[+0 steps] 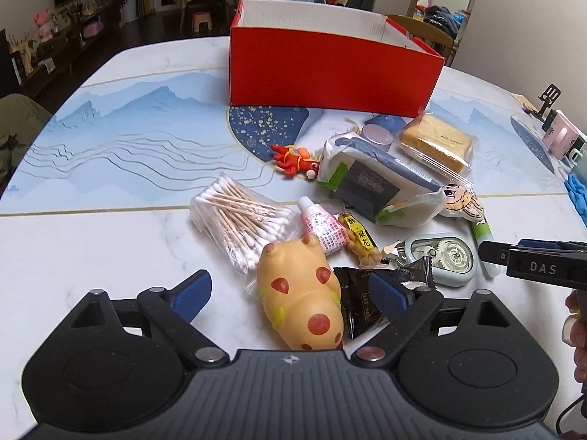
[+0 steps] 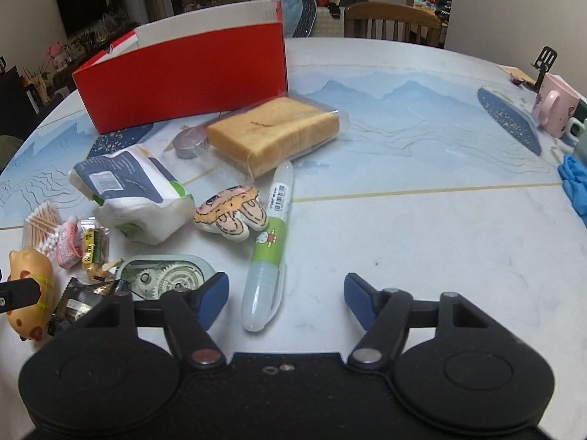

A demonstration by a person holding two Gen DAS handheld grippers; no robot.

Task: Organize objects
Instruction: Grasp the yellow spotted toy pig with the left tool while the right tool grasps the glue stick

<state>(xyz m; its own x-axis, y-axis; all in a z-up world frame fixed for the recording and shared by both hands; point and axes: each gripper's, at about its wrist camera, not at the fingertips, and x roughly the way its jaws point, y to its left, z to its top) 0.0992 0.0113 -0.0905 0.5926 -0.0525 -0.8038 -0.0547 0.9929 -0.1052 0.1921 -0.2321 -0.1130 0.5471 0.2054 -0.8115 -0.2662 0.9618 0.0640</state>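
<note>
While both grippers tilt down over the marbled table (image 2: pixel 422 220), one red cardboard box (image 1: pixel 330 69) stands open at the far side, with the clutter spread in front of it. The left gripper (image 1: pixel 290 291) has its jaws spread wide, and one yellow pig toy with red spots (image 1: pixel 301 293) lies between its blue pads (image 1: pixel 194 293) without either pad pressing on it; one black foil packet (image 1: pixel 357 308) sits just beside the pig. The right gripper (image 2: pixel 286 299) is partly spread and holds nothing, with one clear tube bearing a green label (image 2: pixel 271 245) lying between its fingers, nearer the left one, on the tabletop.

Counted across the pile: one bag of cotton swabs (image 1: pixel 238 216), one small pink tube (image 1: pixel 323 231), one yellow-labelled snack (image 1: pixel 361 242), one correction-tape dispenser (image 1: pixel 444 256), one pack of tissues (image 1: pixel 374 183), one wrapped sponge cake (image 2: pixel 273 132), one flat cartoon plush (image 2: pixel 231 214), one red lobster toy (image 1: pixel 295 159) and one small round tin (image 1: pixel 376 135). At the right edge stand what look like two mugs (image 2: pixel 555 110), though the fisheye bends them badly.
</note>
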